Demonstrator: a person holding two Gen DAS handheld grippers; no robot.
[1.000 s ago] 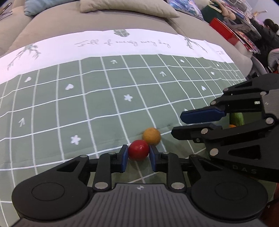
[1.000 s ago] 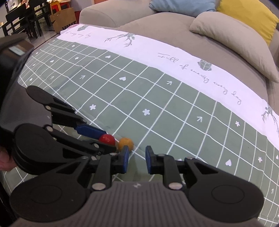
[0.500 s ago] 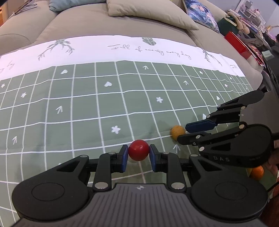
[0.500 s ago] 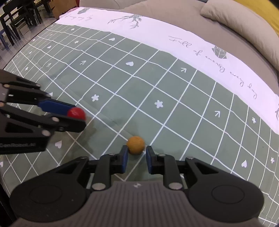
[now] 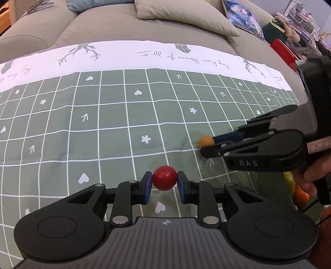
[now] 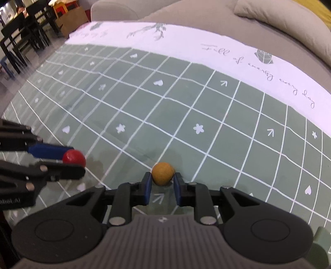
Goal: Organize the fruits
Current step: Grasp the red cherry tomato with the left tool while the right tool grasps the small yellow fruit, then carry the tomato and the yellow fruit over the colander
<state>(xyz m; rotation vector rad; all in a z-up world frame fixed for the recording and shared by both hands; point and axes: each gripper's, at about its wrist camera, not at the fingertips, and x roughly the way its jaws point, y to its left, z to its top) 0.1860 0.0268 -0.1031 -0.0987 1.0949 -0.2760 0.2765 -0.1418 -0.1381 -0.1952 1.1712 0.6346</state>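
A grey sofa (image 5: 115, 22) is seen across the top, covered by a green gridded cloth (image 5: 62, 132) with a white border. Beige cushion (image 5: 186, 16) upper centre; dark chairs (image 6: 18, 37) upper left.

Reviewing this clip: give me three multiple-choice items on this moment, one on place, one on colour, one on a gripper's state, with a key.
1. Where is the orange ball?
A. between the right gripper's pads
B. on a pillow
C. on the floor
2. What colour is the ball in the left gripper?
A. green
B. red
C. blue
3. The left gripper is:
A. wide open, empty
B. shut on its ball
C. out of view
Key: 1 A, blue pads flank it on the green checked cloth. 2 B, plainly red. 3 B, both pads press it.
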